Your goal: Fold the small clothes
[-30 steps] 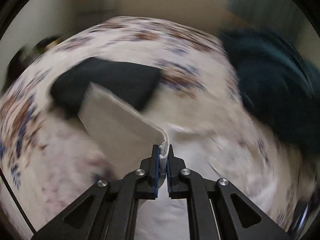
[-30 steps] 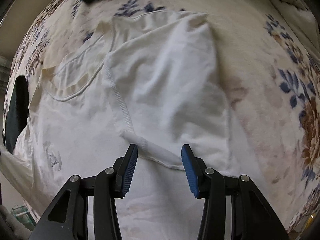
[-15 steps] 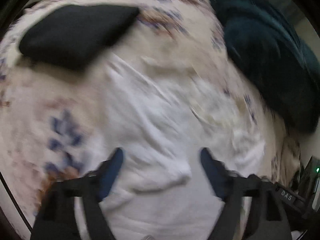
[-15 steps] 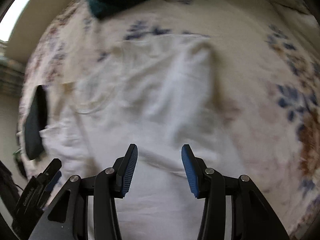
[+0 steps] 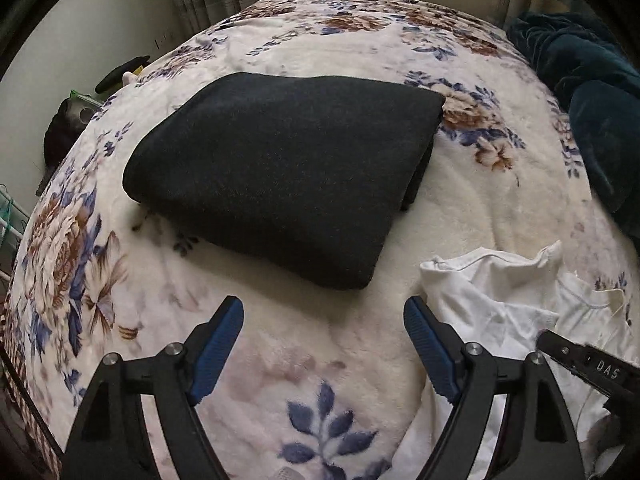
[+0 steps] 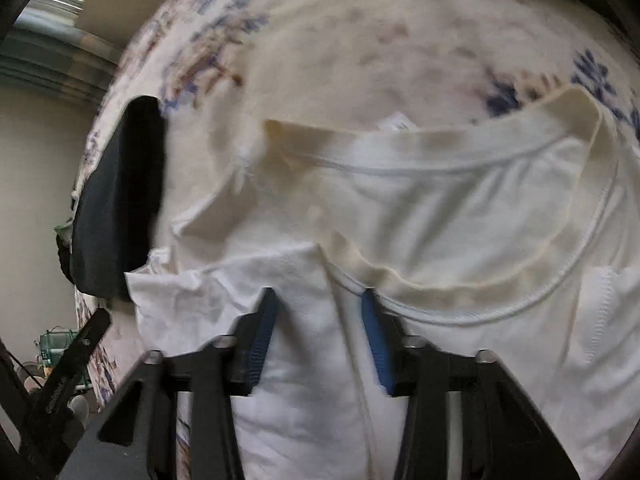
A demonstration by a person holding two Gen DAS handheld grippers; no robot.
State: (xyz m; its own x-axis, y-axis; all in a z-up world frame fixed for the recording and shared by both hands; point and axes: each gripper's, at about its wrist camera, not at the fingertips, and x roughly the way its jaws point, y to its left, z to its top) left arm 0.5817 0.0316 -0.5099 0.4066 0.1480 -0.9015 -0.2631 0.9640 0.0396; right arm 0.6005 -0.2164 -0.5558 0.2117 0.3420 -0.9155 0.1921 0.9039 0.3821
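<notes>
On a bed under a flowered cream blanket (image 5: 480, 200), a white T-shirt (image 6: 460, 208) lay rumpled at the near right, neck opening upward. A dark garment (image 5: 288, 172), already folded into a neat block, rested farther back and to the left. A heap of deep green cloth (image 5: 600, 128) sat at the far right edge. The left tongs (image 5: 323, 306) hung spread wide over bare blanket, just left of the shirt, with nothing between them. The right tongs (image 6: 318, 296) had just been closing over the shirt just below the near side of the collar (image 6: 400, 276). In the blurred right view the blue pads (image 6: 262, 332) stood a little apart with white fabric lying between them, and no firm pinch showed. The shirt looked thin, light and limp, so it would likely sag and crease as soon as it was lifted. The stitched collar band and the hems seemed the firmest places to take hold, preferably with both tongs at matching points. A small tag (image 6: 394, 124) sat inside the far collar, too blurred to read. The only legible writing was "DAS" on the black body of the right tongs at the left view's right edge.
</notes>
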